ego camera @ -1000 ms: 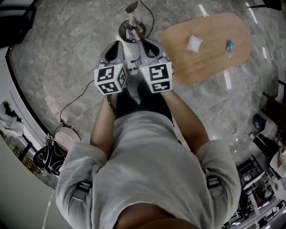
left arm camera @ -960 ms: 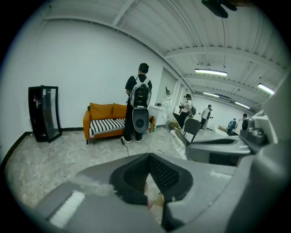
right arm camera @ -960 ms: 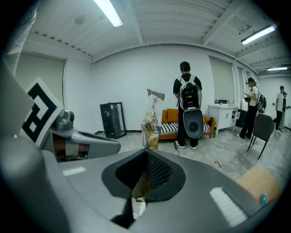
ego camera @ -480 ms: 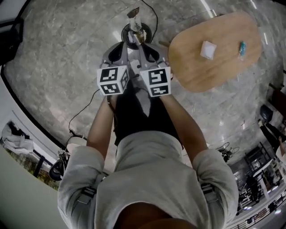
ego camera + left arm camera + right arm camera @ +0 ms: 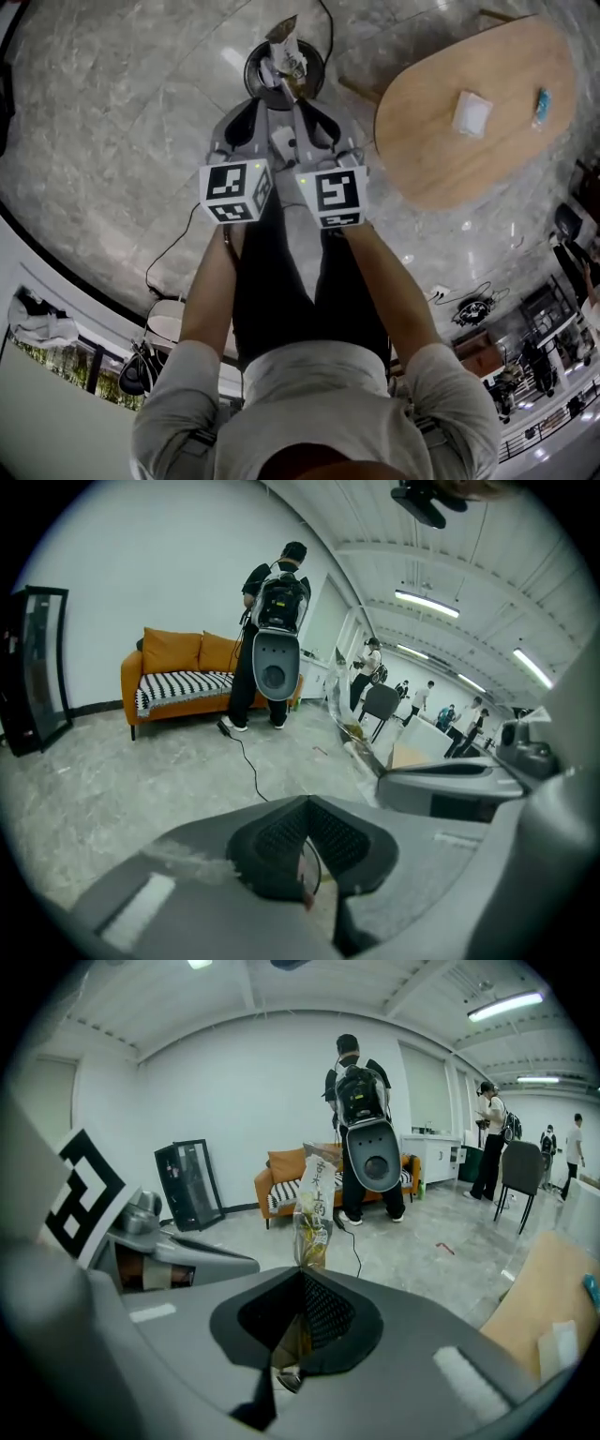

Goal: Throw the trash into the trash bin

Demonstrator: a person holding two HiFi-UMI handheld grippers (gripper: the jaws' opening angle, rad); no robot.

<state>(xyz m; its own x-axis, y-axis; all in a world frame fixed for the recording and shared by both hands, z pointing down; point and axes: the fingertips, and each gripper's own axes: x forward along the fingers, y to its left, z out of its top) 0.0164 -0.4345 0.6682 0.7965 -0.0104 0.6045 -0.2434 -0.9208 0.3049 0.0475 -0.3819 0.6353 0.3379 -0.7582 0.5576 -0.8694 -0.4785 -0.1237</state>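
The person stands with both forearms stretched forward and the two grippers side by side, their marker cubes almost touching, on the near side of the trash bin [image 5: 256, 71].

The left gripper [image 5: 305, 806] has its pads pressed together at the tips. A thin reddish sliver shows lower in the gap, but I cannot tell what it is. The right gripper [image 5: 300, 1277] is clamped on the lower end of a clear, printed snack wrapper [image 5: 314, 1206], the trash. The wrapper stands upright out of the jaws.

From the head view, the wrapper's free end hangs directly over the bin. The bin is a dark round container on the grey stone floor, just past the gripper tips.

To the right of the bin stands an oval wooden table [image 5: 436, 150]. On it lie a white packet [image 5: 472, 112] and, further from the bin, a small blue item [image 5: 541, 105].

A black cable [image 5: 246, 757] trails across the floor. Well beyond the bin an orange sofa [image 5: 284, 1168] stands against the white wall. A person with a backpack [image 5: 361, 1091] stands in front of the sofa, back turned.
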